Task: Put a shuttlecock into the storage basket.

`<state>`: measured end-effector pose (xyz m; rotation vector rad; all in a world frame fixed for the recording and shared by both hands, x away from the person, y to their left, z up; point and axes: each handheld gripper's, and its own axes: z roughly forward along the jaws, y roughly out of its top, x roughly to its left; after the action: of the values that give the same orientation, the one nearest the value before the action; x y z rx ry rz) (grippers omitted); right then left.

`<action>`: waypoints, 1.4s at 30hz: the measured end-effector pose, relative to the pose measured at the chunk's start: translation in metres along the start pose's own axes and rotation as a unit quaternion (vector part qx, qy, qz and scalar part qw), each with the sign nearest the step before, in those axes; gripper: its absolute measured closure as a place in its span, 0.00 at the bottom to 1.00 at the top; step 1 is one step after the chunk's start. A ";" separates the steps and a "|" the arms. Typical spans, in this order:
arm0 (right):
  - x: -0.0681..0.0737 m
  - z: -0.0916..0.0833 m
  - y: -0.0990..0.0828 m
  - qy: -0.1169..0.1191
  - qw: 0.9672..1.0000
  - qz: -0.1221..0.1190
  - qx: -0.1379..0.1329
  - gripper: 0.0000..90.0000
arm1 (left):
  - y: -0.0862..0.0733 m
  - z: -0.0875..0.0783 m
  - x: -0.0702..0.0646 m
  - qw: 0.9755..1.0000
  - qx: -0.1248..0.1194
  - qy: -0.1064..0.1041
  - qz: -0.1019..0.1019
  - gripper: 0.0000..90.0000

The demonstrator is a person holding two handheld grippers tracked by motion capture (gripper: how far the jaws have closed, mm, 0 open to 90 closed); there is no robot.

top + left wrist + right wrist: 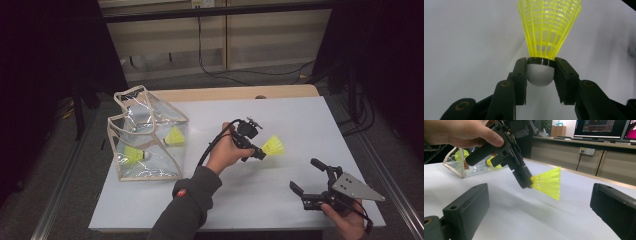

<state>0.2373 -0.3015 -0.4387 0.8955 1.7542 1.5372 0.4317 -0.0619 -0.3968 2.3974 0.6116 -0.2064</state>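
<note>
Yellow and light, the shuttlecock (274, 145) is pinched by its white round nose between the jaws of the left gripper (259, 153), which are closed tight on it. It hangs in the air over the white table (280, 200). Its long way points off toward the person's right, away from the clear bag (145, 137). The bag sits well apart on the left with its open top up, and two more yellow shuttlecocks (175, 136) lie inside. The left hand is the nearer one to the bag. The right gripper (309, 186) waits near the table edge with its jaws wide apart and nothing in them. The room around is dark.
</note>
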 end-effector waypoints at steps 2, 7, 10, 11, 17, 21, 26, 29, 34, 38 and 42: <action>0.000 0.000 0.000 0.000 1.000 0.001 0.001 0.02 | 0.000 -0.002 0.000 1.000 0.000 0.001 -0.004 0.71; 0.000 0.000 0.000 0.000 1.000 0.000 0.001 0.02 | -0.002 -0.008 0.002 1.000 0.001 0.005 -0.011 0.71; 0.000 0.000 0.000 0.000 1.000 0.000 0.000 0.02 | -0.003 -0.011 0.004 1.000 0.007 0.005 -0.012 0.71; 0.000 0.000 0.000 0.000 1.000 0.000 0.000 0.02 | -0.003 -0.012 0.004 1.000 0.009 0.007 -0.014 0.71; 0.000 0.000 0.000 0.001 1.000 -0.001 0.000 0.02 | -0.004 -0.017 0.005 1.000 0.011 0.004 -0.018 0.71; 0.001 0.000 0.000 0.001 1.000 0.000 0.000 0.02 | -0.005 -0.020 0.007 1.000 0.016 0.000 -0.015 0.71; 0.001 0.000 0.000 0.001 1.000 0.000 0.000 0.02 | -0.007 -0.025 0.008 1.000 0.019 0.006 -0.017 0.71; 0.001 0.000 0.000 0.001 1.000 0.000 0.000 0.02 | -0.008 -0.028 0.009 1.000 0.021 0.006 -0.016 0.71; 0.001 0.000 0.000 0.001 1.000 -0.002 0.000 0.02 | -0.009 -0.033 0.010 1.000 0.021 0.007 -0.018 0.71; 0.001 0.000 0.000 0.002 1.000 -0.003 0.000 0.02 | -0.010 -0.037 0.010 1.000 0.022 0.009 -0.019 0.71; 0.002 0.000 0.000 0.002 1.000 -0.002 -0.001 0.02 | -0.011 -0.040 0.011 0.999 0.026 0.006 -0.020 0.71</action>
<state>0.2368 -0.3000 -0.4383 0.8878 1.7558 1.5398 0.4360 -0.0251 -0.3745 2.4397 0.6683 -0.2270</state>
